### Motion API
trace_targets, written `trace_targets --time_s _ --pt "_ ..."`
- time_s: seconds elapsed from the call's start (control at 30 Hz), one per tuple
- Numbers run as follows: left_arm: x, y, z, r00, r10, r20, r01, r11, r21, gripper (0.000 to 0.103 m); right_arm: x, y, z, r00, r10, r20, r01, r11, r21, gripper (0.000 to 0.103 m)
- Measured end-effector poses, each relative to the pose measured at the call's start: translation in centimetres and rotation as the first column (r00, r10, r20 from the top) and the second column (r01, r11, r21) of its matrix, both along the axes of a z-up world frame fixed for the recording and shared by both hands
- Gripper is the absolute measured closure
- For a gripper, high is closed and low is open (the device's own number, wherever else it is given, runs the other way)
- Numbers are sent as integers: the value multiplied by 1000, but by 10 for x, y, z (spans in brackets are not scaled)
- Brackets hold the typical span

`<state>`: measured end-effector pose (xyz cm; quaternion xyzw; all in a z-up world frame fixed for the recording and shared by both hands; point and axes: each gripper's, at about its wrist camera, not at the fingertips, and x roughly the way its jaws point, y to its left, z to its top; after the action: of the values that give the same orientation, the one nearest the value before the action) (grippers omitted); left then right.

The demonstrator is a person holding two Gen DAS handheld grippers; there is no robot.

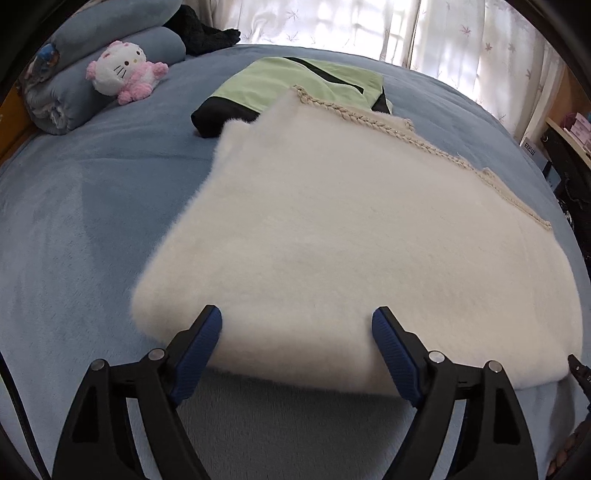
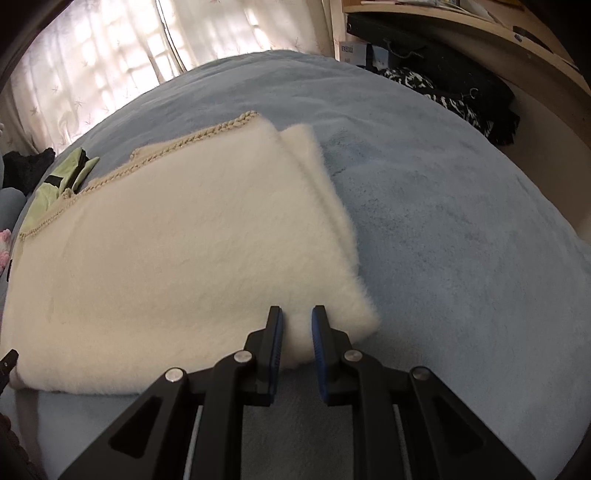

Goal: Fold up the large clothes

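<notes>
Now we see the folded white fluffy garment (image 1: 332,229) lying on the blue bed (image 1: 74,240); our left gripper (image 1: 295,325) stands released over its near edge, our right gripper (image 2: 297,325) pinches its near right corner.

Pink plush cat (image 1: 123,70), rolled blue blanket (image 1: 64,99), curtains (image 1: 332,22)

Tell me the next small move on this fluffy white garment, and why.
Probably open the right gripper and draw both back. The folded fluffy white garment already lies flat on the blue plush bedspread; the left gripper stands wide open at its near edge, while the right one is shut on the near corner.
</notes>
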<state>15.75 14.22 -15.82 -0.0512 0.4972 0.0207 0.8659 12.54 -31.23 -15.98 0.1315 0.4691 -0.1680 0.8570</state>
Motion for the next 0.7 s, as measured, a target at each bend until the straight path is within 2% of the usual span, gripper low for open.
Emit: trace_targets --time_s 0.1,0.27,0.33,0.53,0.7 --pt "-12 4 11 1000 -5 -4 5 998 -58 21 -7 16 10 1000 8 -21 -8 1000 0 87" --pt "-33 24 16 997 8 -72 -22 982 -186 21 -28 51 14 995 96 -14 -92 983 159 87" --pt "-44 33 19 997 11 -78 -28 973 -230 21 -35 67 16 991 131 -12 -127 976 180 87" --pt "-70 54 18 995 2 -96 -35 940 -339 21 -44 108 36 973 229 22 -228 952 206 87" --pt "-81 59 13 998 -11 -54 -13 903 -429 21 -46 136 59 956 279 90 -291 940 176 87"
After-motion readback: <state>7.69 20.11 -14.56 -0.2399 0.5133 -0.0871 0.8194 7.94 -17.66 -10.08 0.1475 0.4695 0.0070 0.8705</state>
